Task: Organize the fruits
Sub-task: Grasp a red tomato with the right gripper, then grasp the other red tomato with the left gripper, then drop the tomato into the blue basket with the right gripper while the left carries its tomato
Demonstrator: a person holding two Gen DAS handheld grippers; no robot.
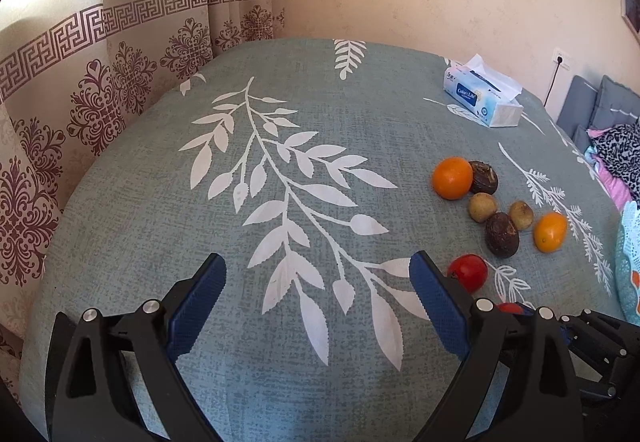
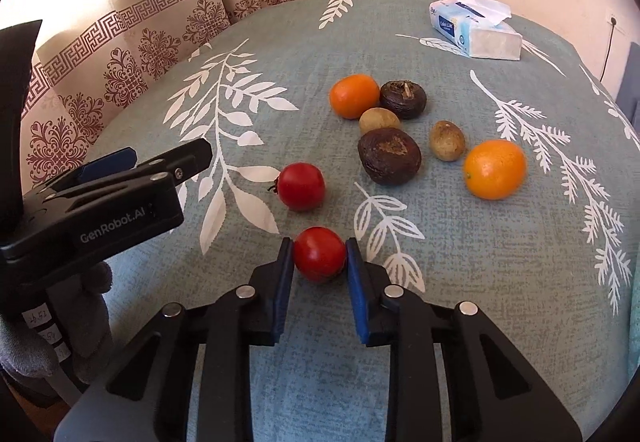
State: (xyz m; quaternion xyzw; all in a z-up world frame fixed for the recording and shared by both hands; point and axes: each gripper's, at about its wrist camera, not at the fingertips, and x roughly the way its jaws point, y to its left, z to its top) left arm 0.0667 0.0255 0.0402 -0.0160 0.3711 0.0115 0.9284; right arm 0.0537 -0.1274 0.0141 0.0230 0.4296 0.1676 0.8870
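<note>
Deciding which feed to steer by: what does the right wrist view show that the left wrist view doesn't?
Right wrist only: the right gripper shut on the near tomato, both pads against its sides, plus a clear look at the far tomato.
Left wrist only: the left gripper open over bare tablecloth, with bedding at the right edge.
Both: two oranges, two dark fruits, two small brownish fruits, the tissue box and the curtain.

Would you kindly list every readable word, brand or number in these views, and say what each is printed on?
"GenRobot.AI": on the left gripper body.
"Colour Life", roughly; the small print is blurred: on the tissue pack.
Handwritten numbers, too small to read: on white labels on the left gripper's handle.
</note>
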